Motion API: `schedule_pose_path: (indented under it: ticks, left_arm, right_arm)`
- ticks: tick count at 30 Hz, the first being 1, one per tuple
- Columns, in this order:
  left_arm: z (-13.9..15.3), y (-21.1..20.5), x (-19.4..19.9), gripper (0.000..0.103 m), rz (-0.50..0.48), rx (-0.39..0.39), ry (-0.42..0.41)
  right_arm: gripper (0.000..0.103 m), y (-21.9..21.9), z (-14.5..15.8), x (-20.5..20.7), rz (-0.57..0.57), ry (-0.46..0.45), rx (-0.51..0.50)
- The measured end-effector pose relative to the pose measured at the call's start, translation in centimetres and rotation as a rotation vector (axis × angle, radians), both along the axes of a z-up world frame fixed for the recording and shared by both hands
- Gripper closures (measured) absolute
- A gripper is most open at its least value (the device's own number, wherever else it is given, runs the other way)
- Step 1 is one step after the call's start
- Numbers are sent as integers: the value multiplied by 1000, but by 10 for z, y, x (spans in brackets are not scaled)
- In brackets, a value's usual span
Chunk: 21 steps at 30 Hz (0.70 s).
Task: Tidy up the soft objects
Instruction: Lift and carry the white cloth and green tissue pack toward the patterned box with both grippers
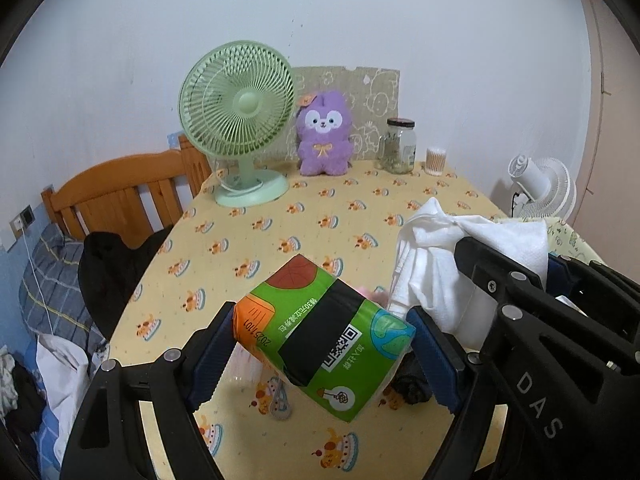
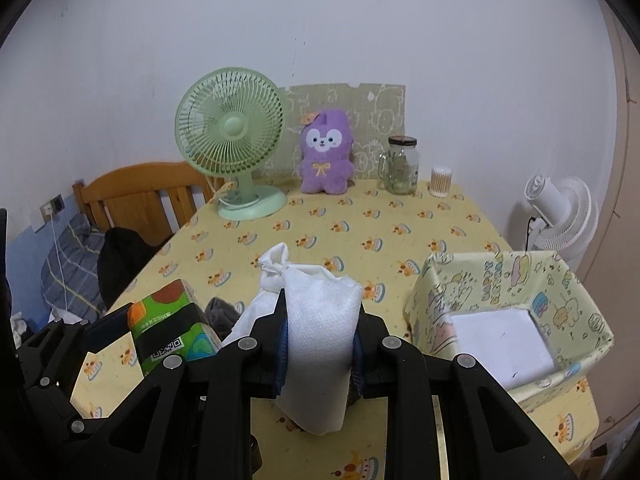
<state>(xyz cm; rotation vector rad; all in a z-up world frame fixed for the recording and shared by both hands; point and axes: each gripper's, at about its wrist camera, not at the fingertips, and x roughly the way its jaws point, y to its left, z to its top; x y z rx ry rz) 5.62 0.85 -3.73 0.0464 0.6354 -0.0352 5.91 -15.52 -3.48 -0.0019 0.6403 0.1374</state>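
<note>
Left gripper [image 1: 322, 354] is clamped on a green tissue pack [image 1: 326, 340], held off the table [image 1: 280, 216] w/ the pack tilted diagonally between the 2 blue pads. Right gripper [image 2: 320, 344] is closed on a white cloth bundle [image 2: 316, 328], pinched mid-body so the knotted top sticks up past the fingers & the lower end hangs free. Both items are carried side by side, approx. over the near edge of the table.

A patterned fabric bin [image 2: 500, 280] is seen just to the right of the cloth, open-topped, w/ a white sheet at its bottom; prob. the drop spot for soft things, so the cloth is nearest to it. A purple plush [image 2: 326, 152] is left upright at the back, between the green fan [image 2: 230, 148] & a glass jar [image 2: 402, 166], not yet collected. Something dark is glimpsed on the table under the grippers; cannot be identified.
</note>
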Motion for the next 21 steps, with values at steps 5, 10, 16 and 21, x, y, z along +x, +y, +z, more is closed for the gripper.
schedule_pose_path:
  ticks: [5,10,16,21]
  left_arm:
    - [11,-9,-1,18,-13,3,-21]
    - [15,-20,-1,18,-17,11,-34]
    - [19,-38,0,18,-36,23,-36]
    - [23,-55,1,18,-57,22,-44]
  right_arm:
    - [76,-7,12,0,-8,-16,1]
    - [76,-17,18,0,-10,-21,9]
    - [76,-30,21,-1,-15,-26,14]
    - [76,-45,25,-2,-33,-32,24]
